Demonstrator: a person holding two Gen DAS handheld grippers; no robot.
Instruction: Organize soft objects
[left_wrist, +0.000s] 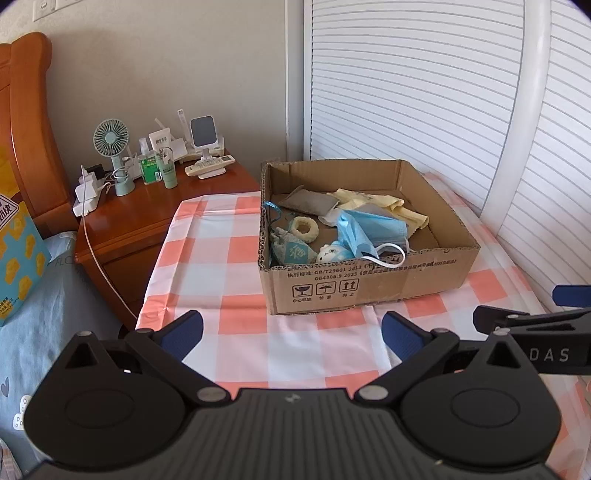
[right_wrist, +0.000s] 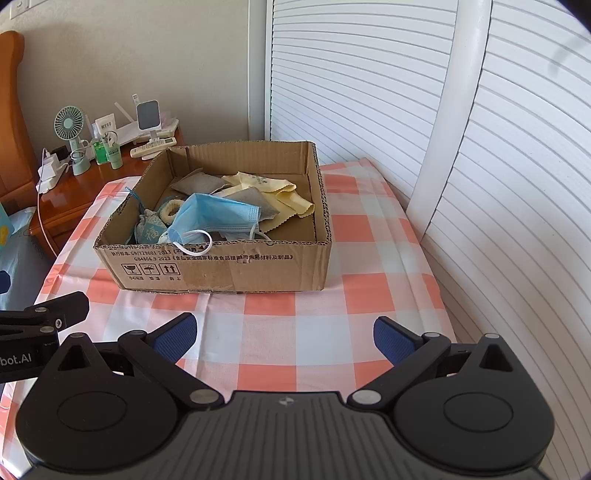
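An open cardboard box (left_wrist: 369, 280) (right_wrist: 229, 269) stands on the checked tablecloth. Inside lie a blue face mask (left_wrist: 373, 227) (right_wrist: 218, 214), a yellow cloth (left_wrist: 373, 201) (right_wrist: 280, 188), grey pouches (left_wrist: 310, 201) (right_wrist: 197, 184), a cream fluffy ring (left_wrist: 303, 229) (right_wrist: 170, 211), a teal sachet (left_wrist: 293, 253) (right_wrist: 149, 229) and a small white-and-blue plush (left_wrist: 332, 253). My left gripper (left_wrist: 291, 338) hovers open in front of the box, holding nothing. My right gripper (right_wrist: 284, 338) is likewise open and empty, short of the box. Each gripper shows at the edge of the other's view.
The pink-and-white checked tablecloth (left_wrist: 229, 258) (right_wrist: 369, 266) covers the table. To the left stands a wooden nightstand (left_wrist: 147, 210) (right_wrist: 66, 195) with a small fan (left_wrist: 112, 142), bottles, chargers and a remote. White louvred doors (right_wrist: 369, 74) rise behind; bedding (left_wrist: 44, 314) lies at the left.
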